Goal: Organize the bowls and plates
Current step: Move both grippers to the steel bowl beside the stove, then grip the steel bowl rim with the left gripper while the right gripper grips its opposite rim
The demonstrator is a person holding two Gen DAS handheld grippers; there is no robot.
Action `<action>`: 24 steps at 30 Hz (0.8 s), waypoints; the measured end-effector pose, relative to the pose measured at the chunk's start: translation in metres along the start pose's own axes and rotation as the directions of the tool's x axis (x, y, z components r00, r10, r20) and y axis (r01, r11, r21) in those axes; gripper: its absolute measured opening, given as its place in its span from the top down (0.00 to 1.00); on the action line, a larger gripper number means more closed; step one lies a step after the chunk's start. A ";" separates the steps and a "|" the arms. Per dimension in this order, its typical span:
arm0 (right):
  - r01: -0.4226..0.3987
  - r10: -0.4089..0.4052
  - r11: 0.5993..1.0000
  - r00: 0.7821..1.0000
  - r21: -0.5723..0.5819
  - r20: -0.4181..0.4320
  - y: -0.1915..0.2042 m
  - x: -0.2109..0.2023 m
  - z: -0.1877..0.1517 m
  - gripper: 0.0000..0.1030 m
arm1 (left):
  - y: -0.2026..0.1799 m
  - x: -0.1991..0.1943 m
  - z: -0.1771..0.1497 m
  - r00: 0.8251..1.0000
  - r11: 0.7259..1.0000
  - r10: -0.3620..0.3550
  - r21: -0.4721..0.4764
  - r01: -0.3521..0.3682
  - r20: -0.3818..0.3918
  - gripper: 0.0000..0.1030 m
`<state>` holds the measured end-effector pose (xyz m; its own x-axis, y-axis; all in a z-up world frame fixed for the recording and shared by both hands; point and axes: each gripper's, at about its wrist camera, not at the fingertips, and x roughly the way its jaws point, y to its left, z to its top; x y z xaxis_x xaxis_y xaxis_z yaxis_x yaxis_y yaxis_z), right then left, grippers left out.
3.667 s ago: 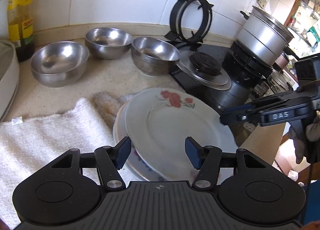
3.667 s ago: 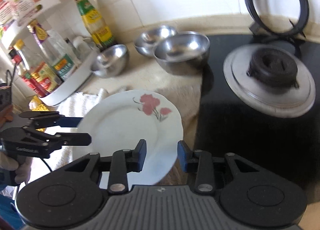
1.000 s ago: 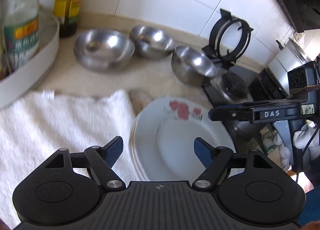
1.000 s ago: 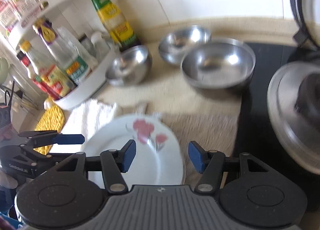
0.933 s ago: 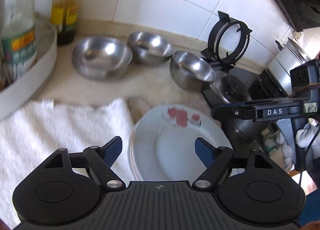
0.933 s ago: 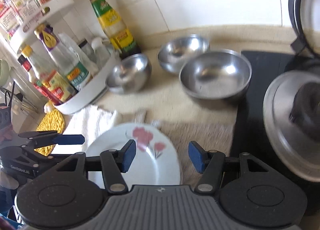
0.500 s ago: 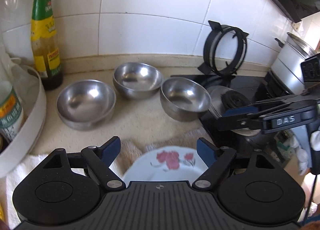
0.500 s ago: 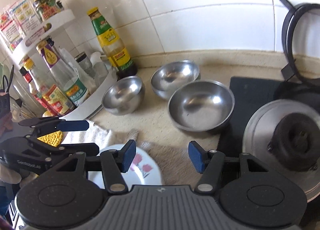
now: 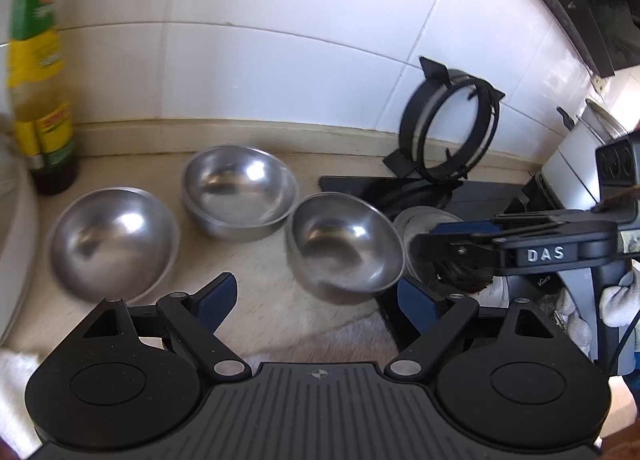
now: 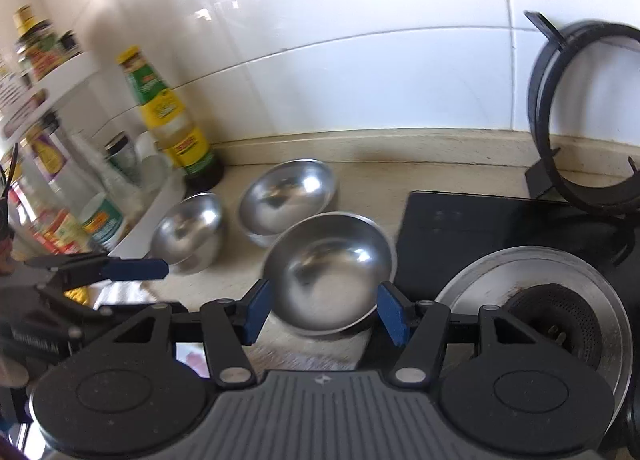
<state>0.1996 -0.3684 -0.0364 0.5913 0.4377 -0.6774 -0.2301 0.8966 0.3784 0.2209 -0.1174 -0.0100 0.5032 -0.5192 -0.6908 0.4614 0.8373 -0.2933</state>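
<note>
Framing the nearest steel bowl (image 10: 326, 266), your right tool (image 10: 326, 312) gapes wide; your left tool (image 9: 316, 300) is wide too.

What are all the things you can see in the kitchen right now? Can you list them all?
steel bowls: three, silver, on the beige counter, one nearest the stove
sauce bottle: one, green and yellow label, by the wall
rack of bottles: several, white rack, far left
pan support ring: one, black, leaning on the tiles
stove: one, black, burner on a silver plate
towel: one, white, bottom left
left gripper: black, blue pads, open
right gripper: black, blue pads, open, either side of the nearest bowl
</note>
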 end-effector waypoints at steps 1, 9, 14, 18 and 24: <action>0.000 0.000 1.000 1.000 0.009 -0.004 -0.004 0.003 0.003 0.41 | -0.001 0.007 0.003 1.000 1.000 -0.010 -0.002 0.010 -0.007 0.11; -0.023 0.024 1.000 0.998 0.021 -0.056 -0.016 0.033 0.019 0.41 | -0.004 0.054 0.016 0.997 0.999 -0.044 -0.008 0.044 -0.066 0.13; -0.092 0.098 0.994 0.990 0.061 -0.104 -0.016 0.049 0.021 0.47 | -0.003 0.073 0.014 0.994 0.999 -0.048 -0.008 0.048 -0.102 0.30; -0.150 0.161 0.985 0.978 0.087 -0.136 -0.005 0.060 0.015 0.47 | 0.001 0.069 0.007 0.990 0.997 -0.080 0.004 0.081 -0.118 0.34; -0.093 0.093 0.996 0.995 0.008 -0.039 0.003 0.033 0.026 0.48 | 0.010 0.063 0.007 0.992 0.996 -0.081 -0.050 0.076 -0.097 0.34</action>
<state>0.2383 -0.3533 -0.0416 0.5363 0.5214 -0.6637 -0.2775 0.8516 0.4448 0.2617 -0.1431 -0.0515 0.3910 -0.5663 -0.7256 0.4613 0.8027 -0.3779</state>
